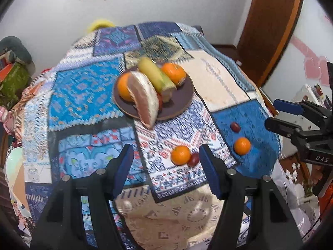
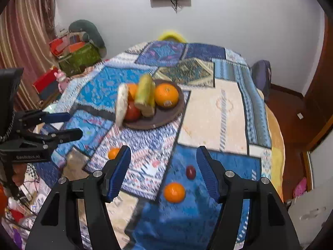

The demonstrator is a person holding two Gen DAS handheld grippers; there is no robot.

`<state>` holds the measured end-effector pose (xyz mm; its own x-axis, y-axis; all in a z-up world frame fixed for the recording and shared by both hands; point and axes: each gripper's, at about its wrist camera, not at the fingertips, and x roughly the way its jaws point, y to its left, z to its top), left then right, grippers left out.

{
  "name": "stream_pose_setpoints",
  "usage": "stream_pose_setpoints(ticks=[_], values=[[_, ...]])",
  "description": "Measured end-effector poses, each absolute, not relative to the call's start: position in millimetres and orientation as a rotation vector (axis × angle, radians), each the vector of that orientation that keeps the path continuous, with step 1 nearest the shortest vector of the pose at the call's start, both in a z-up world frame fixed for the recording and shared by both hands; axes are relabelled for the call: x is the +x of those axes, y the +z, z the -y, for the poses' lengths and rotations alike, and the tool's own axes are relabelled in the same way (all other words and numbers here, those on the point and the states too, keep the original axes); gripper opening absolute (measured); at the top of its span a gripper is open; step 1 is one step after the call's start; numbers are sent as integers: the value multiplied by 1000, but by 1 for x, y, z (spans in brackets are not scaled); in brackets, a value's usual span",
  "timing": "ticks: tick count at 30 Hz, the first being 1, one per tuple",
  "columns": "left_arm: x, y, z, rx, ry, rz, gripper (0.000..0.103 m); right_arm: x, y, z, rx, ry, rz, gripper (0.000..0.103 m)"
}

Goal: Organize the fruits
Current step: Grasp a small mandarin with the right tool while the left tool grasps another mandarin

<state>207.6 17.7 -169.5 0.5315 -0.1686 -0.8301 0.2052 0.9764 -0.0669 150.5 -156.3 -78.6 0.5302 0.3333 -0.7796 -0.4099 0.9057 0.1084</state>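
A round table [image 1: 218,79] under a patchwork cloth fills the room's middle, its rim falling away just under both claws. The left gripper [image 1: 166,166] stands partly spread, nothing between its pads; a small orange [image 1: 180,155] touching a red fruit [image 1: 194,159] lies just ahead of its right finger. The right gripper [image 2: 163,170] is likewise empty and partly spread, with an orange [image 2: 174,192] and a dark red fruit [image 2: 190,172] between its fingers' lines. Bare cloth separates both from the brown plate [image 2: 166,114] further ahead, heaped with blurred fruit; one piece overhangs its rim.
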Motion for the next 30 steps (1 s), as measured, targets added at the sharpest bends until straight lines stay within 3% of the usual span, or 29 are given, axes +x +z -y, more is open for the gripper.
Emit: stream_pose_setpoints(ticks=[7, 13, 17, 28, 30], values=[[220, -199, -4, 60, -257, -1064, 63, 144, -110, 169, -53, 434, -997, 62], [232, -218, 2, 53, -277, -1108, 45, 142, -133, 168, -71, 443, -1052, 61], [236, -227, 4, 53, -288, -1125, 36, 143, -148, 170, -66, 451, -1091, 48], [248, -247, 9, 35, -305, -1168, 36, 149, -178, 173, -18, 465, -1169, 45], [249, -246, 9, 37, -306, -1162, 36, 150, -182, 174, -11, 466, -1177, 39]])
